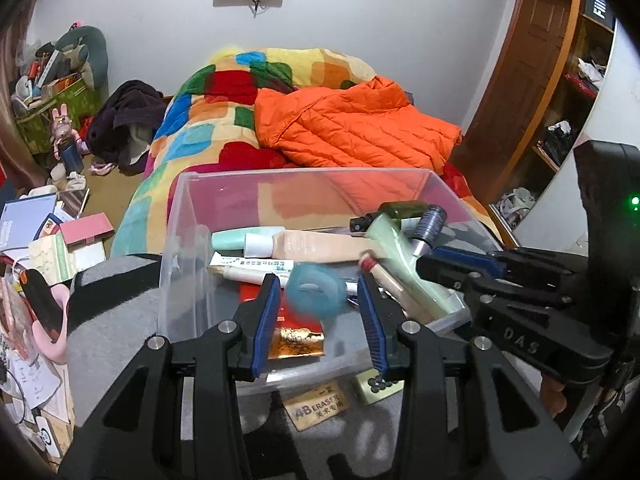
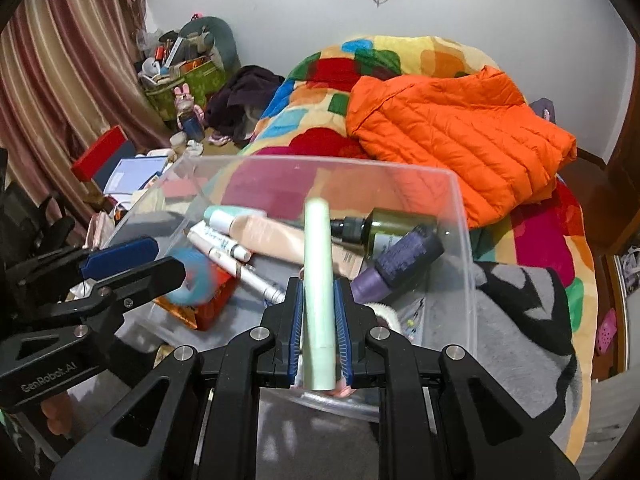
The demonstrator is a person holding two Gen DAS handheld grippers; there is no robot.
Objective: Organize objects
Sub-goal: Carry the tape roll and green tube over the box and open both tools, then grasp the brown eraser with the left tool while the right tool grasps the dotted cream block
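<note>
Right hand-held gripper [image 2: 319, 332] clamps smooth green tube [image 2: 318, 280] | left hand-held gripper [image 1: 318, 312] open

Both the left tongs [image 1: 318, 322] and the right tongs [image 2: 318, 330] are matte black plastic frames with triangular cut-outs, round silver screws at the joints, ribbed blue pads [image 1: 266, 322] lining their fingers, and white lettering moulded along their sides.
</note>
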